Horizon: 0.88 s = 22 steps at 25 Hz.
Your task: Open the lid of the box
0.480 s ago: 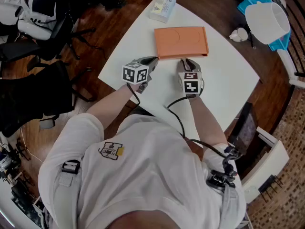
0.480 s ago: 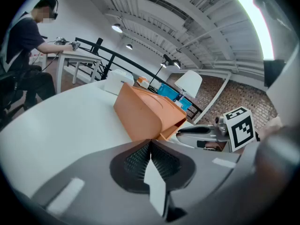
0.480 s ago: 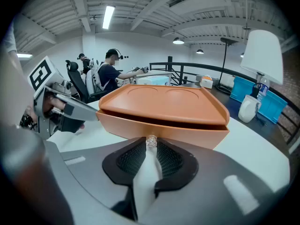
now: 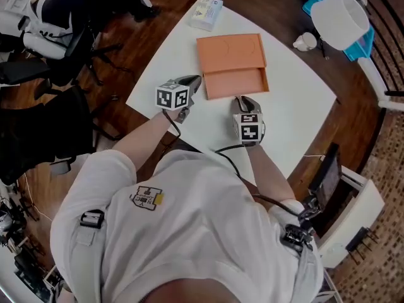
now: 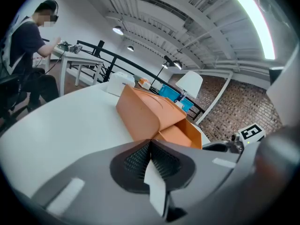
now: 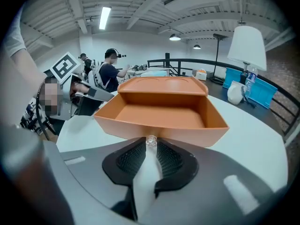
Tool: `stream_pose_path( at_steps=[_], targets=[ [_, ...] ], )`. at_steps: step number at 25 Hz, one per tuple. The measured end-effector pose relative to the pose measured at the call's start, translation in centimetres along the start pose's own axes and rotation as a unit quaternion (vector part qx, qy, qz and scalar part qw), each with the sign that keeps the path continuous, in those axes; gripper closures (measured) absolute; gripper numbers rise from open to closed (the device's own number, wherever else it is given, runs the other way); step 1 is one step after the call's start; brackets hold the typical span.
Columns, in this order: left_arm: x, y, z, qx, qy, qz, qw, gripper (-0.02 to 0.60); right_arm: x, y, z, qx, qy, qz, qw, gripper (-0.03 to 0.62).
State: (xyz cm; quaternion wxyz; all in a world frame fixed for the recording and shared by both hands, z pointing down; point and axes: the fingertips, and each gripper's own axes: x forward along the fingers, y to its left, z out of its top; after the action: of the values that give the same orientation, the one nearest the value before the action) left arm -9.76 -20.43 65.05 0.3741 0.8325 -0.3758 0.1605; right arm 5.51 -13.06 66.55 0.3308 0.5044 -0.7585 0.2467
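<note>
We see the orange box (image 4: 230, 52) lying flat on the white table (image 4: 297, 100). Its open tray part sticks out from under the lid on the side toward the person. In the right gripper view the inside of the box (image 6: 159, 114) is bare orange, with the lid panel behind it.

The right gripper (image 4: 243, 100) sits at the box's near wall. In its own view the right gripper (image 6: 151, 146) has its jaws clenched on a small clear knob (image 6: 151, 141) at the middle of that wall.

The left gripper (image 4: 194, 81) is at the box's left near corner. In its own view the left gripper (image 5: 150, 142) has its jaws pressed together with nothing between them, and the box (image 5: 140, 114) is right past the tip. We can't tell whether it touches.

A small white carton (image 4: 206, 11) lies on the table beyond the box's far left corner, well apart. A white lamp shade (image 4: 339, 21) is off the table, far right of the box.
</note>
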Motion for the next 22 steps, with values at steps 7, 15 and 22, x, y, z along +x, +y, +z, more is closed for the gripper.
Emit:
stream_pose_path(
  at_steps=[7,15,22],
  targets=[
    [0.2,-0.5,-0.5,0.006,0.002,0.010,0.9999,0.580,-1.7,0.5,-1.9,0.006,-0.005,0.003,1.000,0.523],
    [-0.9,-0.7,-1.2,0.014,0.002,0.022,0.9997,0.580,-2.8,0.0,-2.0,0.022,-0.026,0.010,0.999,0.503],
    [-4.2,-4.8,-7.6,0.018,0.027,0.007,0.9995,0.580,-6.7,0.3,-6.0,0.068,-0.045,0.021,0.996,0.505]
  ],
)
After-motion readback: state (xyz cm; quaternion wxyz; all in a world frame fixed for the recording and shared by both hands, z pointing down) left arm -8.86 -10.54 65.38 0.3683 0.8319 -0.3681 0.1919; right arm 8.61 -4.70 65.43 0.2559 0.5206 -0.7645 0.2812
